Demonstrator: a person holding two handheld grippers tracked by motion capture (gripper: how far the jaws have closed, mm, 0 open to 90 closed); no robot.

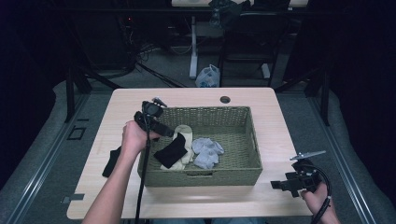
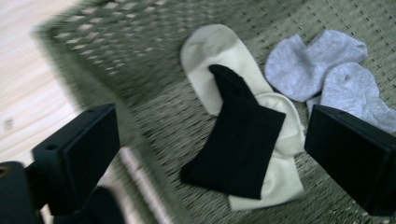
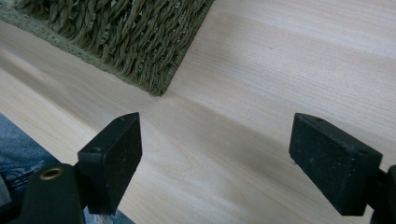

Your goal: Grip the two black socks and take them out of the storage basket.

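A green woven basket [image 1: 243, 170] stands mid-table. Inside lie a black sock [image 1: 171, 150] draped over cream socks [image 1: 185, 135], with grey socks [image 1: 207, 151] to their right. My left gripper [image 1: 163, 131] hangs open over the basket's left rim, nothing between its jaws; in the left gripper view the black sock [image 2: 238, 135] lies below, on the cream socks [image 2: 219, 46], beside the grey socks [image 2: 322, 70]. Another black sock [image 1: 112, 161] lies on the table left of the basket. My right gripper [image 1: 280, 185] stands open over bare table near the basket's front right corner [image 3: 154, 70].
The light wooden table [image 1: 196, 98] has a cable hole [image 1: 225, 99] at its back edge. Free table surface lies right of the basket and along the front edge. A white bag [image 1: 208, 77] and desk legs stand on the floor behind.
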